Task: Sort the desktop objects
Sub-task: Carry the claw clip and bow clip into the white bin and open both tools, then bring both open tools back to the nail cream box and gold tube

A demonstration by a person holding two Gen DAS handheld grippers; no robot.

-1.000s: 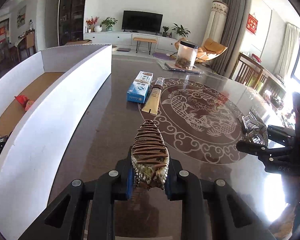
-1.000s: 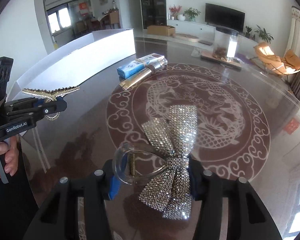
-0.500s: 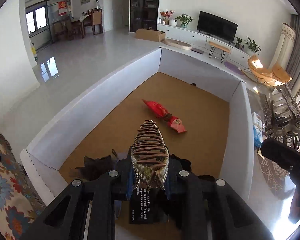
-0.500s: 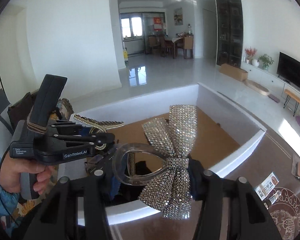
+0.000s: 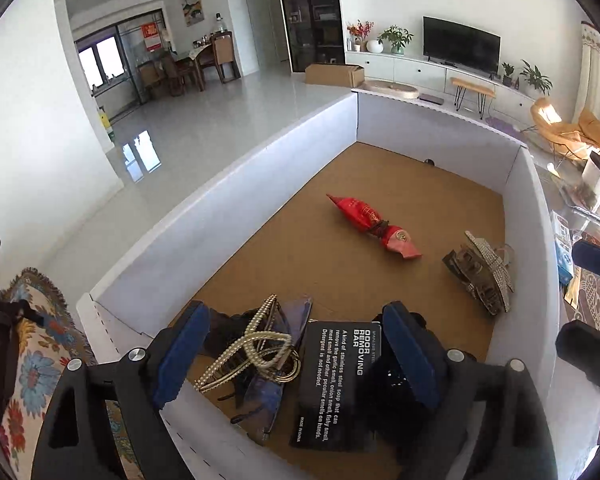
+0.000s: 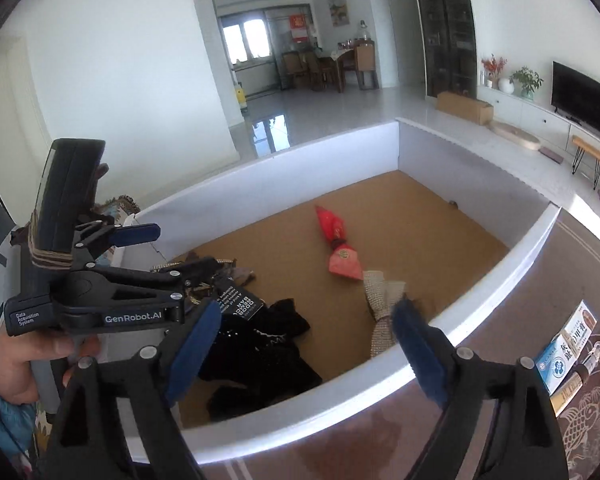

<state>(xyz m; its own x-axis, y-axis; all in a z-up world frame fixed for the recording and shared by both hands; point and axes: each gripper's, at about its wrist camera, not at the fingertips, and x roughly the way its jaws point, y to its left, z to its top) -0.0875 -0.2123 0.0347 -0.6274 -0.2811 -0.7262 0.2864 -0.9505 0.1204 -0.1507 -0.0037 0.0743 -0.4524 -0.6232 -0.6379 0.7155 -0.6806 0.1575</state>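
Both clips are down in the white box (image 5: 236, 216). The rhinestone bow clip (image 6: 382, 300) lies on the brown floor close to the near wall, at about five o'clock from the red wrapped packet (image 5: 374, 224), and the striped hair clip (image 5: 480, 276) rests near the right wall at four o'clock from that packet. Nearer the corner sit a pearl clip (image 5: 256, 350) over a bluish one, a black card printed "ODOR REMOVING BAR" (image 5: 336, 384), and a heap of black cloth (image 6: 260, 356).

The left hand-held gripper (image 5: 296, 356) tilts down over that corner, its jaws just sprung wide, blue pads (image 5: 180, 354) apart with nothing between them. A hand (image 6: 24, 356) grips its handle at nine o'clock in the right wrist view. The right hand-held gripper (image 6: 304, 356) angles down across the near rim, jaws likewise just opened wide and gripping nothing; the bow lies beyond them.

The box's middle and far end stand bare, walls upright all round. On the patterned bench (image 6: 500, 288), at three o'clock, a blue-and-white carton (image 6: 566, 346) lies beside a slim tube (image 6: 576, 380).
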